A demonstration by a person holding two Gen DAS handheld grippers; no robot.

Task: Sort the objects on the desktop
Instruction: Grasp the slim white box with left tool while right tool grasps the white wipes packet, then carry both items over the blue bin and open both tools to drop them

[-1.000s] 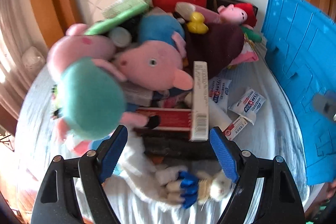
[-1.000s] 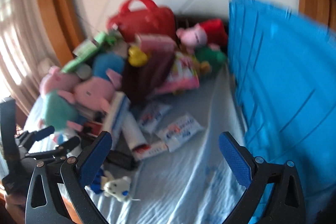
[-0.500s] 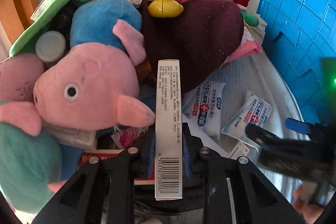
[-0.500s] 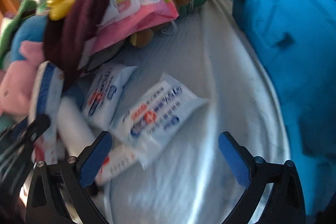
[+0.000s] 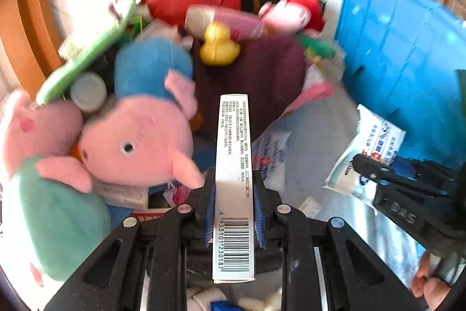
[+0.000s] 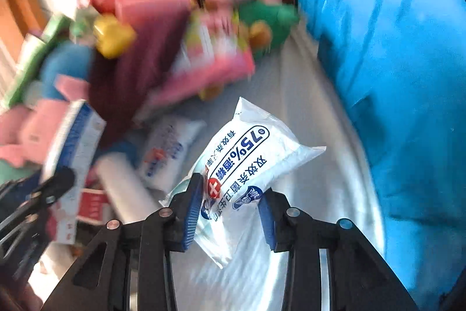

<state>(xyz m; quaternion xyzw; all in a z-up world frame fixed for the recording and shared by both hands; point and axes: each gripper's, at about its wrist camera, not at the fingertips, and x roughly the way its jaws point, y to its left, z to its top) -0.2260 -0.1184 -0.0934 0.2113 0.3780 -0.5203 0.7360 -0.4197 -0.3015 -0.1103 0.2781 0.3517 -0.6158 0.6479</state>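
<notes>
Fingers of the left gripper (image 5: pixel 234 216) clamp a narrow white carton (image 5: pixel 234 182) by its long side faces near the barcode end; rigid and light, it should hold without crushing. Right gripper (image 6: pixel 230 219) jaws have just been closing on a wipes packet (image 6: pixel 247 177) above the white cloth (image 6: pixel 320 118): soft, slick film, likely to slip; grip mid-body, not the crimped edge.

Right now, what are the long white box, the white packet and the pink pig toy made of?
Long white box: looks like thin matte cardboard, with sharp folded edges and a printed barcode.
White packet: glossy plastic film, shiny and crinkled, with a sealed end.
Pink pig toy: soft plush fabric, fuzzy and rounded, probably stuffed.
</notes>
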